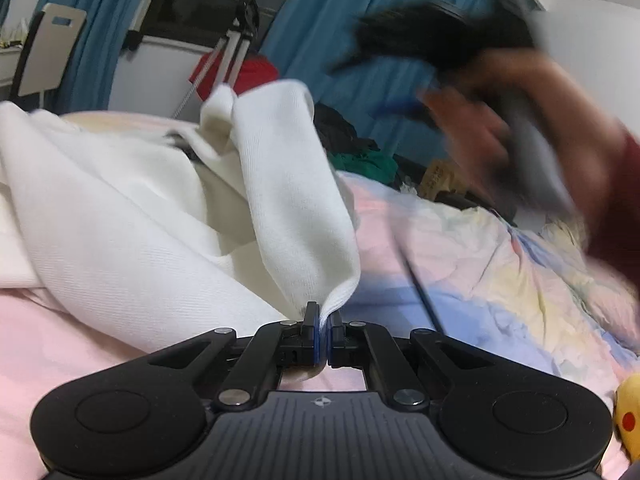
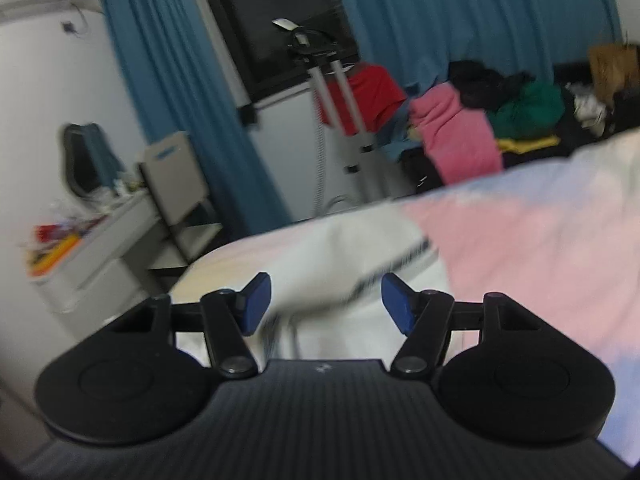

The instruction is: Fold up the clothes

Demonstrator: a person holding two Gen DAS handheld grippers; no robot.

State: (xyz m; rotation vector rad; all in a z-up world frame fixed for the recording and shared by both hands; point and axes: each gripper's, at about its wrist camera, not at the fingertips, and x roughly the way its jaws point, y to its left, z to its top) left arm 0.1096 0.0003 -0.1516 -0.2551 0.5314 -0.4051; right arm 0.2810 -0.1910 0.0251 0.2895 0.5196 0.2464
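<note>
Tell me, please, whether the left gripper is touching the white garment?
Touching. The left wrist view shows the left gripper with jaws shut, an edge of the white garment pinched between the pads.

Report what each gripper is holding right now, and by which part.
The left gripper is shut on the white garment, pinching a hemmed corner edge. The right gripper is open and holds nothing.

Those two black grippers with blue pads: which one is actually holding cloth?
The left gripper: its jaws are pinched shut on the white knit garment's edge. The right gripper stands open, nothing between its pads.
</note>
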